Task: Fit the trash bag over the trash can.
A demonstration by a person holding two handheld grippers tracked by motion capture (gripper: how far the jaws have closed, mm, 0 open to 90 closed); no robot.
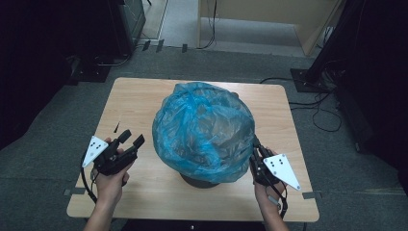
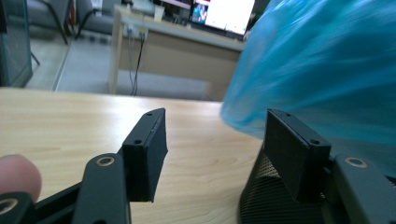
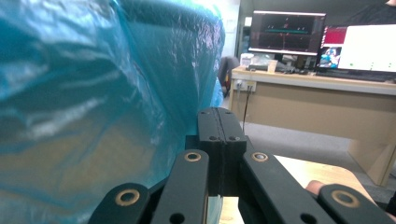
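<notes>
A blue plastic bag (image 1: pixel 202 125) bulges over a black mesh bin (image 1: pixel 197 180) that stands in the middle of the wooden table (image 1: pixel 139 96). To the left of the bag, a hand holds my left gripper (image 1: pixel 133 136) low over the table. In the left gripper view it (image 2: pixel 215 126) is open, with only bare tabletop between the jaws; the bag (image 2: pixel 317 65) and the bin's mesh (image 2: pixel 264 196) lie just to the right. My right gripper (image 1: pixel 256 144) sits at the bag's right edge. In the right gripper view it (image 3: pixel 219 112) is shut, jaws flush together, with the bag (image 3: pixel 93 93) close on the left.
Grey floor surrounds the table, with cables (image 1: pixel 322 103) trailing at the right and dark stands at both sides. Beyond the table stands a wooden desk (image 3: pixel 317 98) with lit monitors (image 3: pixel 287 32). Bare tabletop lies left and in front of the bin.
</notes>
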